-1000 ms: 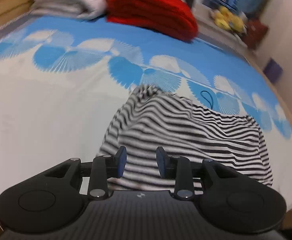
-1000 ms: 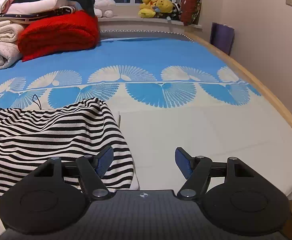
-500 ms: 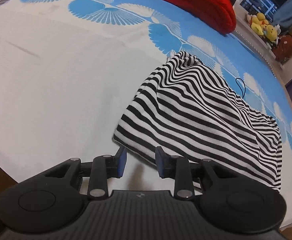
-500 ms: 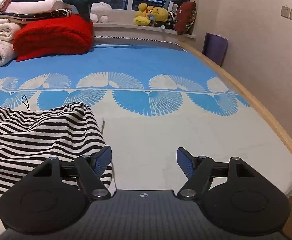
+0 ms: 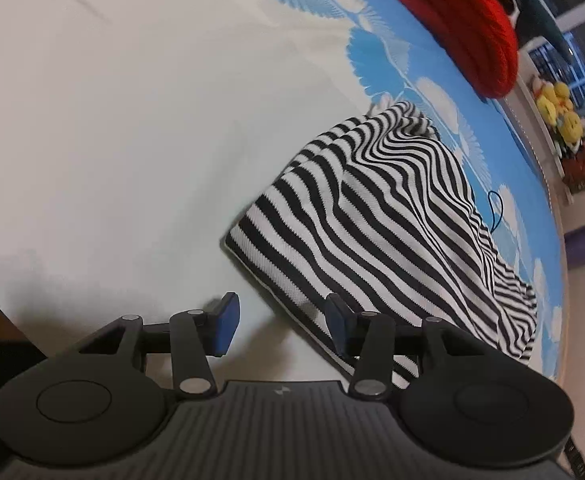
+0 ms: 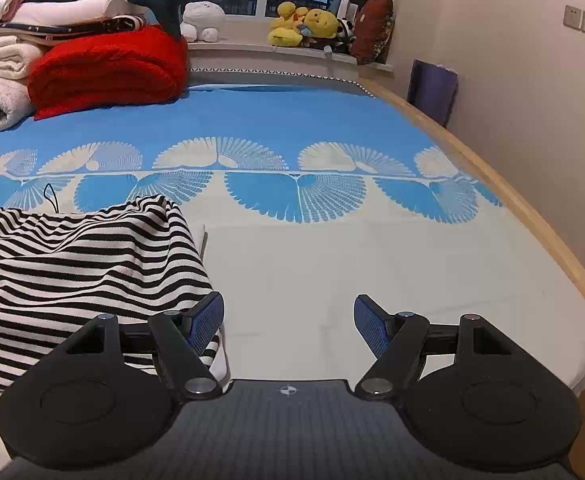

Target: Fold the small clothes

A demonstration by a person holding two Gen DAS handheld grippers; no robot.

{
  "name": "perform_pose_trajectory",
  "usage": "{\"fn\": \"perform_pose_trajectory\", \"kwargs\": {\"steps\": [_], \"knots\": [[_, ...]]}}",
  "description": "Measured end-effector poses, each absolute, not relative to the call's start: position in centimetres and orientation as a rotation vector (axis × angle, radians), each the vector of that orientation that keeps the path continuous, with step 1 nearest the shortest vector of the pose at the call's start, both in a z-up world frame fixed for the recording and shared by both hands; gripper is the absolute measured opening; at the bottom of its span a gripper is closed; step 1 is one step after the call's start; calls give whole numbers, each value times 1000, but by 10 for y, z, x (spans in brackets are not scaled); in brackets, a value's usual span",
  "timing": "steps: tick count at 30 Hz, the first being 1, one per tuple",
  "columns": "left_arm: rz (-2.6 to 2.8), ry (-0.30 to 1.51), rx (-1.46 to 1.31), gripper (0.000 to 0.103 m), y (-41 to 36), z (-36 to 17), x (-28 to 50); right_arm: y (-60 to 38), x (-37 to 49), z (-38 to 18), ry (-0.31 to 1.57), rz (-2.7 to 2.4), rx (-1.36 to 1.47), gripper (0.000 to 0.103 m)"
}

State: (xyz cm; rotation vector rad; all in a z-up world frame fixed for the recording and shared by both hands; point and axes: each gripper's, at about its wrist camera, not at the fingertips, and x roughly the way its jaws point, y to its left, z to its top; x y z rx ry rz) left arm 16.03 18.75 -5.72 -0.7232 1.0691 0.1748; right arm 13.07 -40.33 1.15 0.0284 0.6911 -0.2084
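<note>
Since the previous frames, the left gripper (image 5: 278, 324) has been swinging toward the near left corner of the striped garment (image 5: 376, 220), and its jaws have been widening from a narrow gap to a moderate one. I am seeing nothing held between them. One blue pad (image 5: 225, 328) is sitting over bare sheet, while the opposite finger is overlapping the garment's near hem. I cannot tell whether either finger is touching fabric.

I am holding the right gripper (image 6: 288, 326) with its jaws spread wide and gripping nothing. Its left pad (image 6: 204, 322) is lying over the garment's (image 6: 72, 272) near right corner; the other pad is over bare sheet.

The garment is lying bunched and partly folded on the white portion of the bedsheet (image 6: 372, 280), close to the near edge of the bed. Its far edge is reaching the blue fan-patterned band, where a thin black loop (image 6: 50, 196) is projecting.

Open sheet is extending to the right of the garment as far as the wooden bed frame (image 6: 532, 212), and widely to its left in the left wrist view. A red blanket (image 6: 108, 68) and stacked linens (image 6: 0, 80) are sitting well apart, at the far left corner.
</note>
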Motion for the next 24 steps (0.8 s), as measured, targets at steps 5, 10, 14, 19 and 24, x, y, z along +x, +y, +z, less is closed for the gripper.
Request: {"fn": "perform_pose_trajectory", "kwargs": {"steps": [5,10,14,19,24], "knots": [[202,1070,-813,55,190,-70,166,-412,127,11,688,-212,59,73],[251,1007,-892,56,193,-82,172,-425,123,8,696,-233,94,73],[245,971,-838,43,184,-83,182,-436,119,5,706,-262,118,73],[173,934,-658,10,178,-57,188,-448,122,0,727,-309,174,73],[181,916,-513,9,186,-21,177,-454,126,2,713,-359,259,73]]}}
